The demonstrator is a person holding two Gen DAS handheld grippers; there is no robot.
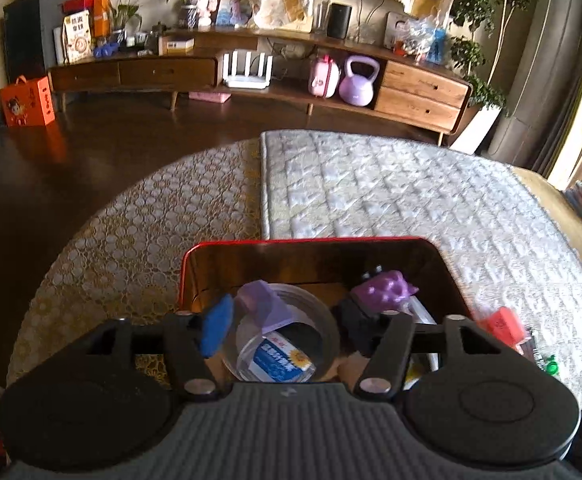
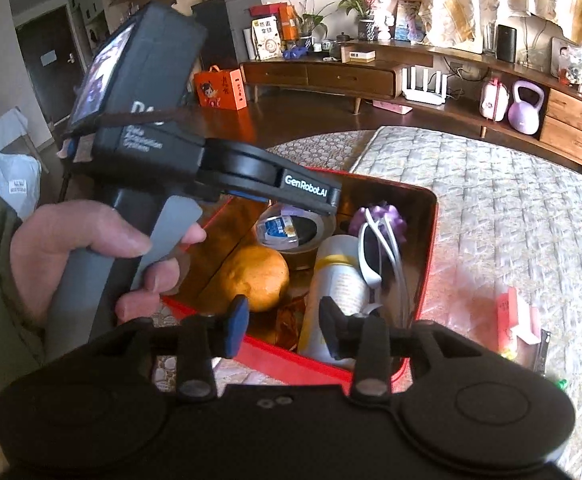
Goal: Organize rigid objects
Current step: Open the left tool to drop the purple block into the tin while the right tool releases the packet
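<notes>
Near the lens, right gripper (image 2: 283, 330): jaws parted, nothing between the blue pad and the black one, poised over the near rim of the shallow red rectangular tin box (image 2: 431, 248). Just beyond the pads, inside the box: round orange fruit (image 2: 261, 278), white cylindrical bottle with a yellow band (image 2: 337, 280), white-framed sunglasses (image 2: 371, 256) lying across the bottle, clear plastic tape roll (image 2: 291, 230) with a small blue-and-white carton inside it, spiky purple plastic toy (image 2: 379, 216) at the far wall.

Left gripper (image 1: 285, 326): also open, pads clear of everything, hovering directly above the tape roll (image 1: 287, 340); seen from the right wrist, held in a person's hand (image 2: 87, 256) at the box's left side.

Step in hand, by judgement: a drop into the box just finished, both tools empty over it. Most rigid items already gathered there.

Further out, on the pale quilted mat (image 1: 411, 192) right of the box: small red-pink packet (image 2: 517, 316) and a tiny green object (image 1: 551, 368), not yet stowed.

Next move, likely: swing right, descend on the packet with jaws wide enough to span it, close, lift, carry over the red rim. Flat packet on soft quilting calls for a low approach.
</notes>
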